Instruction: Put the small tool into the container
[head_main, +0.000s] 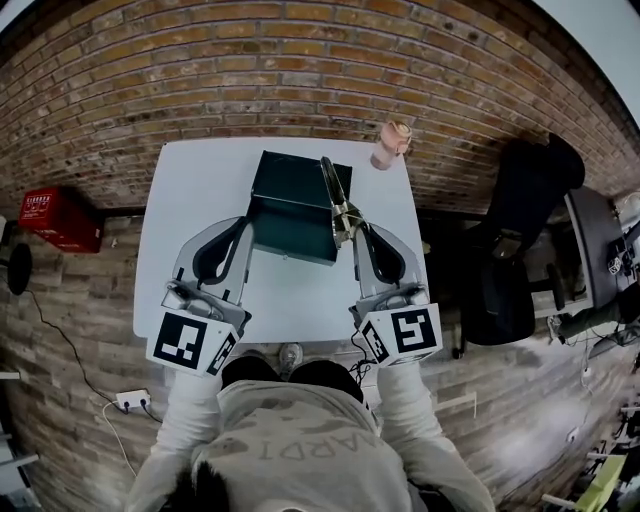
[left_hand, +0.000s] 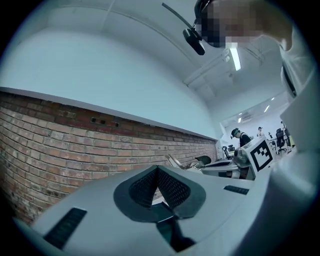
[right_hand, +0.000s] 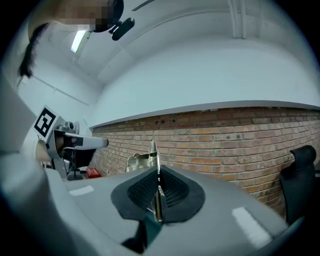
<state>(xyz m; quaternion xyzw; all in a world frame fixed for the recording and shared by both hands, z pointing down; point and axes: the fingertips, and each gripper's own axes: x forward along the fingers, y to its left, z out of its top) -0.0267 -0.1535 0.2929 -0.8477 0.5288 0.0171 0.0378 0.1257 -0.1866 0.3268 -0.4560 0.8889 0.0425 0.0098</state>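
Table (head_main: 290, 290), white, up against the brick wall (head_main: 250, 70); red crate (head_main: 58, 218) left, black chair (head_main: 520, 230) right. Right gripper (head_main: 352, 232) clamps the small metal tool (head_main: 338, 200) at the dark container (head_main: 290, 205)'s right edge. Left gripper (head_main: 246, 224) fingers together, empty.

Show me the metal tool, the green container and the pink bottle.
metal tool (head_main: 336, 195): head view, middle of its shaft
green container (head_main: 292, 235): head view, its near wall
pink bottle (head_main: 390, 145): head view, its body

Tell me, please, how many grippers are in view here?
2. The left gripper, shut and empty, is beside the dark green container's left side. The right gripper, by its right side, is shut on a metal tool.
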